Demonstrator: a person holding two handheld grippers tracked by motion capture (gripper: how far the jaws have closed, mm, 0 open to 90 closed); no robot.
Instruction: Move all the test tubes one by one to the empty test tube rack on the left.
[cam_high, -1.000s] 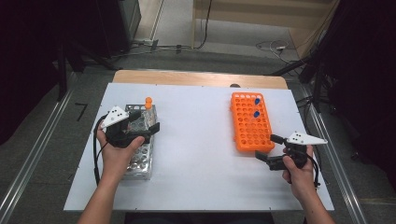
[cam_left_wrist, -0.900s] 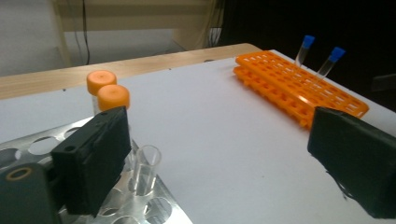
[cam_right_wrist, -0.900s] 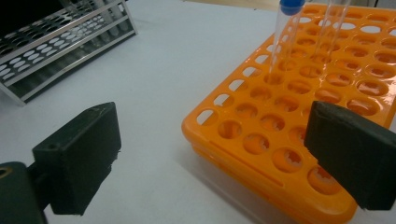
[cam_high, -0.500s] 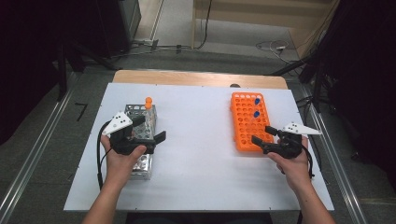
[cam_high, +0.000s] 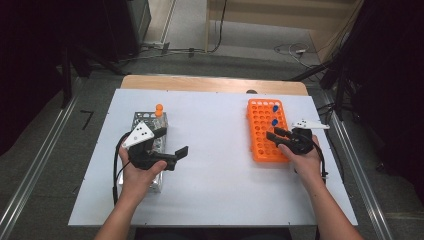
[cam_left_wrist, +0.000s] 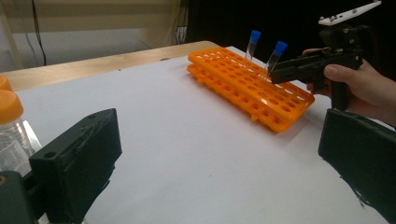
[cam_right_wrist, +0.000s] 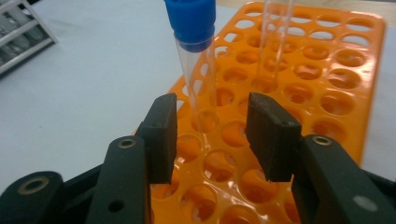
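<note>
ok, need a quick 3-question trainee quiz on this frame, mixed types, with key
1. True or false: the right tool is already clamped on the nearer blue-capped tube.
2. Multiple choice: where do the two blue-capped tubes stand? A) in the orange rack B) in the clear rack C) lying on the white table
3. Short answer: what colour is the cap of the tube standing in the clear rack under the left tool?

Key
1. False: its jaws have just been closing, but a gap shows on both sides of the tube.
2. A
3. Orange
</note>
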